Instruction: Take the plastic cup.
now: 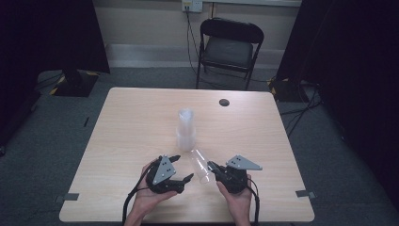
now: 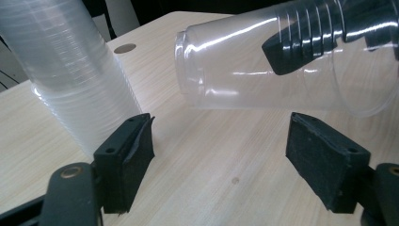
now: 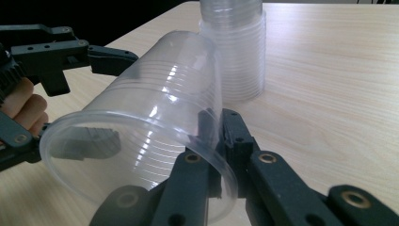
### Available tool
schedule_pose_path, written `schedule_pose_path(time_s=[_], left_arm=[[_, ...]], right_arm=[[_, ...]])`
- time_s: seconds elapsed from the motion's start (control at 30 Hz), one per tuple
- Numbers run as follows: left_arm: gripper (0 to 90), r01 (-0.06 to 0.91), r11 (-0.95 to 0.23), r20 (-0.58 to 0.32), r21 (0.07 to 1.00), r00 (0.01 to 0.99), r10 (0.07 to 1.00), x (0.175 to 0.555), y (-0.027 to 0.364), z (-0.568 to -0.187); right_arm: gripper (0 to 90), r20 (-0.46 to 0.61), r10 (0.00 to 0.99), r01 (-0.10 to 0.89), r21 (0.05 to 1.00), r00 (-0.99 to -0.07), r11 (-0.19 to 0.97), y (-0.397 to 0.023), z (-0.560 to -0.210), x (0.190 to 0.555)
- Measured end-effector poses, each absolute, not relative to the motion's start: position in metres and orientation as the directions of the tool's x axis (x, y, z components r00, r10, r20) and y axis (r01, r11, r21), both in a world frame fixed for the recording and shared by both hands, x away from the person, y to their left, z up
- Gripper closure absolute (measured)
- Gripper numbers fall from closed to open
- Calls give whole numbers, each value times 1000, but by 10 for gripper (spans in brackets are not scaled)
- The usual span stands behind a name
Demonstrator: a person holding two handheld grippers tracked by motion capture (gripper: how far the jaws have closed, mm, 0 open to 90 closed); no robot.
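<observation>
Right — right tool [image 3: 217, 141] is clamped on the rim wall of a single clear plastic cup [image 3: 155, 108], one jaw inside, one outside; cup lies on its side, bottom pointing at the cup stack [image 1: 186, 129] mid-worktop [image 1: 131, 122]. Left tool [image 2: 219, 150] stands part open with nothing between its pads, just beside the cup. My read: cup is very light, thin-walled, slick — it'll flex or crack if squeezed. Best hold looks like the stiffer ribbed band near the rim, not mid-wall.
</observation>
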State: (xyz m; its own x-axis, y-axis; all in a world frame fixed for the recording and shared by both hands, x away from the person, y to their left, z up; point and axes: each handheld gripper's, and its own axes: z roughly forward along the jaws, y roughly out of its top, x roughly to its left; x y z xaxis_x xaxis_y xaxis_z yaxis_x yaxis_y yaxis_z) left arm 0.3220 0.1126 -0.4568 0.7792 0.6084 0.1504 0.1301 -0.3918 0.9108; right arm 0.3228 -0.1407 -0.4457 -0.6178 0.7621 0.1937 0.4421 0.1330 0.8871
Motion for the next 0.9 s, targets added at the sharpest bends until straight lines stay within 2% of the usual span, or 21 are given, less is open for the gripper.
schedule_pose_path(time_s=[0.23, 0.4, 0.57, 0.73, 0.9], left_arm=[[239, 101, -429, 206, 898, 764, 611, 321, 110, -465], [208, 93, -440, 225, 893, 755, 616, 321, 108, -469], [158, 59, -487, 288, 871, 742, 606, 319, 104, -471], [154, 6, -506, 338, 862, 739, 584, 315, 100, -472], [148, -7, -505, 346, 863, 736, 582, 314, 98, -472]], right_arm=[[881, 207, 743, 471, 867, -636, 161, -136, -441, 324], [881, 220, 734, 493, 852, -642, 175, -132, -440, 325], [882, 219, 726, 512, 833, -652, 208, -127, -443, 328], [887, 237, 723, 545, 807, -649, 225, -125, -444, 331], [887, 246, 719, 562, 793, -650, 237, -122, -442, 334]])
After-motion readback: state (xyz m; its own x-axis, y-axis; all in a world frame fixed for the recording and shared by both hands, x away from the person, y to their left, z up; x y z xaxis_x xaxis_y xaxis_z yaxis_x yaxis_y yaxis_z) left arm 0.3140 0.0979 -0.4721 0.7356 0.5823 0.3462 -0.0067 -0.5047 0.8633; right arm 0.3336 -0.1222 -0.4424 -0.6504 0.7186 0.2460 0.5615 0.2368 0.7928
